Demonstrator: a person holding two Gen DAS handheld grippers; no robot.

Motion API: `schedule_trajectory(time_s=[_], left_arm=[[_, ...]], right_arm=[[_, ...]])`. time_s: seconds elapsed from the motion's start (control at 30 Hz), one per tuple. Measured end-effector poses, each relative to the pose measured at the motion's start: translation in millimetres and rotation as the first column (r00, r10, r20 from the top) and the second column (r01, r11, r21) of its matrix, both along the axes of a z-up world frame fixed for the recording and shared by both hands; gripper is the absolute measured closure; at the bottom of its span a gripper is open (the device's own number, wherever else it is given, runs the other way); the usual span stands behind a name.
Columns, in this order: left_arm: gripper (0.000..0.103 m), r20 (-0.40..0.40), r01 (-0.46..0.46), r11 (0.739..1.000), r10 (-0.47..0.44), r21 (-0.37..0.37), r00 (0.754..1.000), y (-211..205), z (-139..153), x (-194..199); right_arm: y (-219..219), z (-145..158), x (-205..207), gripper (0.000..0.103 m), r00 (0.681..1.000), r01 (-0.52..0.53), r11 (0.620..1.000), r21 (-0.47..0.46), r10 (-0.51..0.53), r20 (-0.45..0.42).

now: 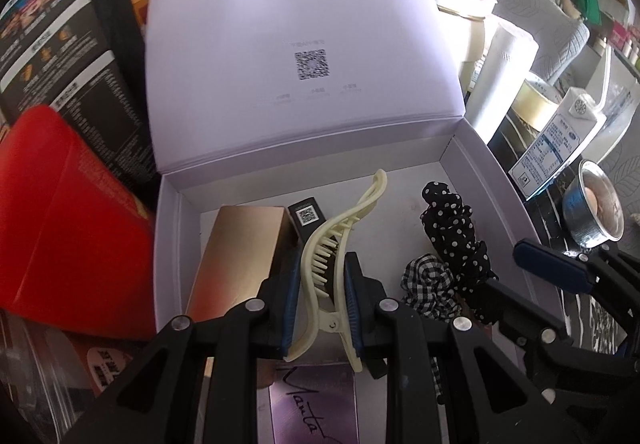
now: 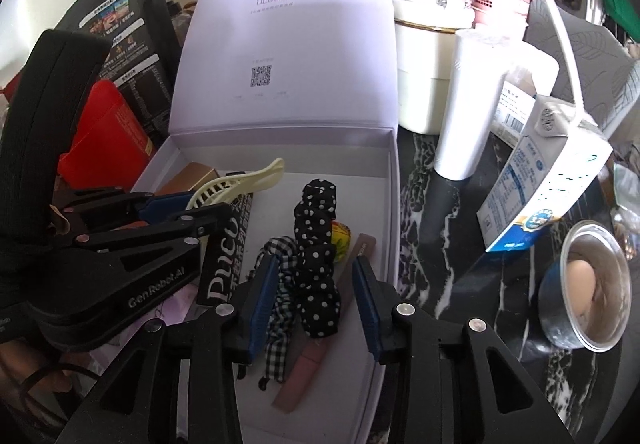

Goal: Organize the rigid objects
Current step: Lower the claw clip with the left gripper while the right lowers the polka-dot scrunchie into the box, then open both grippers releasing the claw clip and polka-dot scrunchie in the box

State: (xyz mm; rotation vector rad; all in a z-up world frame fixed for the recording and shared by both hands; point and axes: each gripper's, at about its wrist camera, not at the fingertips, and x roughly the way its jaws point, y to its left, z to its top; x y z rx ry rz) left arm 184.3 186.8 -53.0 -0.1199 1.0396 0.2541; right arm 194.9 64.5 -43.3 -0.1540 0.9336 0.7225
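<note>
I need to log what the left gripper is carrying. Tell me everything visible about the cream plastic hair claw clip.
The cream plastic hair claw clip is a long, curved, glossy clamp with comb-like teeth and a hinge pin near its lower end. The left gripper is shut on its sides, holding it over the open white box, its curled tip pointing towards the lid.

1. The purple card with handwritten script [image 1: 312, 410] lying in the open white box [image 1: 472, 164] is cut off by the left wrist view's lower edge and partly covered by the gripper.
2. Small print under the QR code on the box's raised lid [image 1: 304, 44] is too faint to read.
3. The pink flat bar [image 2: 320, 340] inside the box lies mostly hidden beneath the black polka-dot fabric scrunchie [image 2: 316, 244].
4. A yellow object [image 2: 341, 236] behind that scrunchie is too hidden to identify.
</note>
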Motion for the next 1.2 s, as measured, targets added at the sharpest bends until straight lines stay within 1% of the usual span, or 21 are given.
schedule_trajectory(time_s=[0.2, 0.37, 0.4, 0.47, 0.5, 0.53, 0.57, 0.9, 1.03, 1.2], left_arm=[[0.082, 0.009, -0.007, 1.000, 0.007, 0.008, 1.000, -2, 6, -6], [0.081, 0.024, -0.009, 1.000, 0.009, 0.016, 1.000, -8, 19, -12], [0.078, 0.032, -0.011, 1.000, 0.011, 0.016, 0.999, -8, 23, -14], [0.059, 0.047, -0.014, 1.000, 0.013, 0.024, 0.999, -10, 29, -17], [0.036, 0.054, -0.015, 1.000, 0.014, 0.026, 0.998, -10, 32, -17], [0.017, 0.067, -0.015, 1.000, 0.013, 0.027, 0.998, -12, 37, -19], [0.013, 0.082, -0.015, 0.999, 0.013, 0.029, 0.997, -13, 41, -21], [0.013, 0.129, -0.016, 0.999, 0.009, 0.050, 0.992, -21, 68, -36], [0.013, 0.149, -0.021, 0.998, 0.013, 0.055, 0.989, -21, 81, -47], [0.013, 0.192, -0.023, 0.998, 0.010, 0.064, 0.981, -23, 102, -68]], right_arm=[[-8, 13, -6, 0.064, 0.999, 0.014, 1.000, -0.012, -0.014, 0.030], [-14, 26, -14, 0.064, 0.998, 0.023, 1.000, -0.016, -0.022, 0.058], [-17, 29, -16, 0.064, 0.998, 0.026, 1.000, -0.015, -0.025, 0.062], [-19, 33, -19, 0.064, 0.997, 0.030, 0.999, -0.012, -0.030, 0.072], [-20, 36, -21, 0.064, 0.996, 0.033, 0.999, -0.011, -0.032, 0.077], [-22, 39, -22, 0.064, 0.996, 0.036, 0.999, -0.009, -0.035, 0.084], [-24, 42, -24, 0.065, 0.995, 0.039, 0.999, -0.008, -0.038, 0.089], [-40, 68, -37, 0.064, 0.989, 0.056, 0.998, 0.002, -0.056, 0.134], [-42, 78, -45, 0.061, 0.986, 0.055, 0.998, 0.006, -0.056, 0.157], [-50, 93, -57, 0.061, 0.980, 0.064, 0.997, 0.033, -0.069, 0.189]])
